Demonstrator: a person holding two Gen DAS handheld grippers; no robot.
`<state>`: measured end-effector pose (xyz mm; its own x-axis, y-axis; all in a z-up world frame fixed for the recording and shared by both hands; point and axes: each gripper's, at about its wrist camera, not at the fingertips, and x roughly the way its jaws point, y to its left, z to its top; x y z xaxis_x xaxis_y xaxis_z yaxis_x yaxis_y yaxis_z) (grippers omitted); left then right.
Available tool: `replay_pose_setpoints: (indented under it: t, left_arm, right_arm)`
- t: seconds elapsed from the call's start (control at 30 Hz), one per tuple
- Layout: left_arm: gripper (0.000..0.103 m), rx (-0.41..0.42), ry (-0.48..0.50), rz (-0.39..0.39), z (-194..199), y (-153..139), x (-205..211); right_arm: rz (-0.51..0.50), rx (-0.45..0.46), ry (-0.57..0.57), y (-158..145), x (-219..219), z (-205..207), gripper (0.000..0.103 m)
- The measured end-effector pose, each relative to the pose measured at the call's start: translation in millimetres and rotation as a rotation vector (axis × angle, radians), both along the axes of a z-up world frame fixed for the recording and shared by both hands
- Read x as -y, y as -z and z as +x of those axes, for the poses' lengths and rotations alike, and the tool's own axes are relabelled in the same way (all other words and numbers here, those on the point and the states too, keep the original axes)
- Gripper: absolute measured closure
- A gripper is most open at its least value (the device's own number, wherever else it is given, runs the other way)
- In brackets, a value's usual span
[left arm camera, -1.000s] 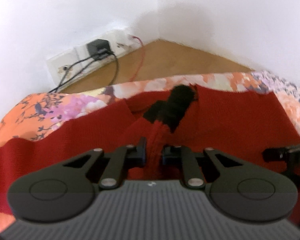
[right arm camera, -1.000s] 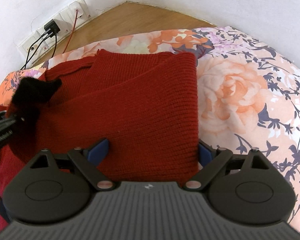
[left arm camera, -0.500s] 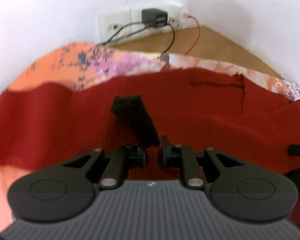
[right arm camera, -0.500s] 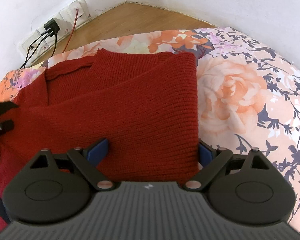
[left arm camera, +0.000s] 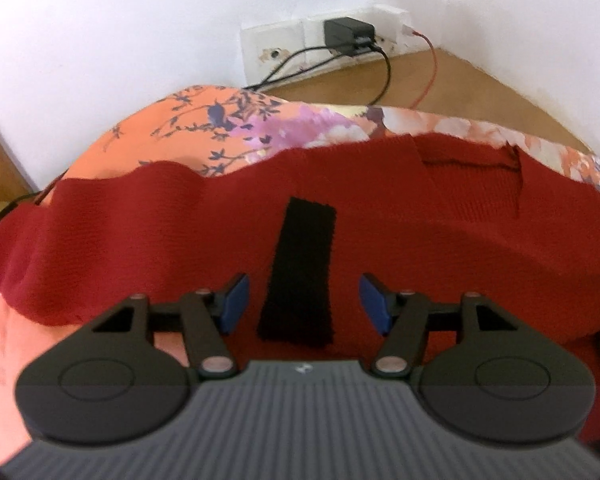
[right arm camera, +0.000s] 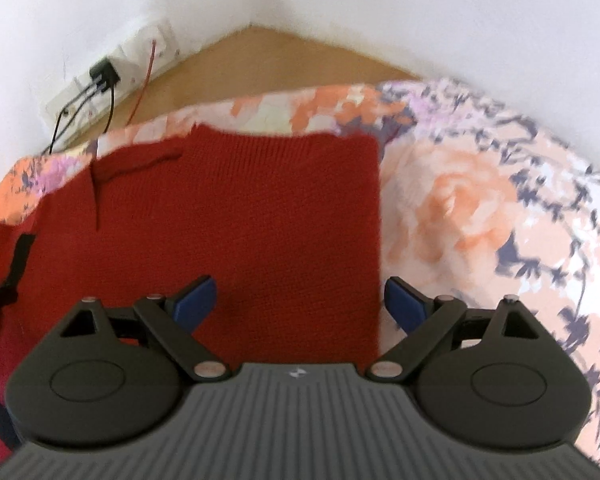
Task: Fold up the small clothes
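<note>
A red knitted sweater (right arm camera: 260, 220) lies spread on a bed cover printed with orange and pink flowers (right arm camera: 480, 208), its right side already turned in to a straight edge. The left gripper (left arm camera: 300, 300), its jaws just opened and now standing apart, hovers over a black ribbed cuff (left arm camera: 300, 272) that lies flat on the sweater's middle, between the blue pads but touching neither. The right gripper (right arm camera: 296, 300) hangs above the sweater's near right edge, jaws wide apart and holding nothing.

The risk here, as a judgement: the cuff sits so close under the left gripper that a careless withdrawal could snag the knit and drag the sleeve back off the sweater. The wavy, loose left edge of the sweater may also slump and leave the fold uneven. Should the right gripper close on that straight edge, it could pinch up the bed cover too.
</note>
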<state>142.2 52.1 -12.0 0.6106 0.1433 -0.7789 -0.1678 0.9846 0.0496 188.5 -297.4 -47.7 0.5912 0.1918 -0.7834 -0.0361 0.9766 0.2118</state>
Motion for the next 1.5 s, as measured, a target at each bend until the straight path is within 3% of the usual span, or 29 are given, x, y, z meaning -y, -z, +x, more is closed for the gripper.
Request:
replay_pose_setpoints:
  t: [0.57,0.73,0.77,0.83,0.87,0.9,0.93,1.0,1.1,1.33,1.5]
  left_arm:
    - [0.041,0.023,-0.001,-0.057,36.9,22.8,-32.6]
    - [0.042,0.042,0.077,-0.11,42.4,29.1,-28.3]
    - [0.043,0.051,0.108,-0.103,43.0,30.6,-23.0]
    - [0.055,0.067,0.155,-0.034,41.7,33.0,-9.6]
    - [0.067,0.081,0.171,0.027,39.9,33.6,-2.1]
    - [0.089,0.096,0.19,0.07,38.0,33.2,3.1]
    - [0.096,0.103,0.2,0.081,37.1,31.8,4.4]
    - [0.095,0.117,0.2,0.062,35.8,27.3,3.4]
    - [0.095,0.146,0.195,0.03,33.4,19.0,0.2]
    - [0.096,0.235,0.165,-0.018,37.4,0.6,-3.8]
    - [0.096,0.19,0.168,0.019,64.8,17.2,-0.2]
  right_arm:
    - [0.011,0.097,-0.012,-5.0,-1.9,22.5,0.01]
    - [-0.022,0.098,-0.01,3.3,-4.3,33.4,0.017]
    - [-0.028,0.097,-0.007,5.6,-4.6,34.8,0.02]
    - [-0.049,0.102,0.01,10.3,-5.3,37.0,0.028]
    - [-0.06,0.104,0.02,12.6,-5.2,36.9,0.037]
    - [-0.066,0.11,0.029,14.3,-4.8,36.6,0.048]
    - [-0.065,0.121,0.03,14.7,-4.0,35.5,0.054]
    - [-0.052,0.142,0.027,12.9,-1.9,32.2,0.078]
    - [-0.039,0.172,0.03,7.5,0.4,26.3,0.088]
    - [0.031,0.255,0.104,-5.0,11.6,13.2,0.089]
    - [0.04,0.258,0.159,1.2,19.1,18.6,0.089]
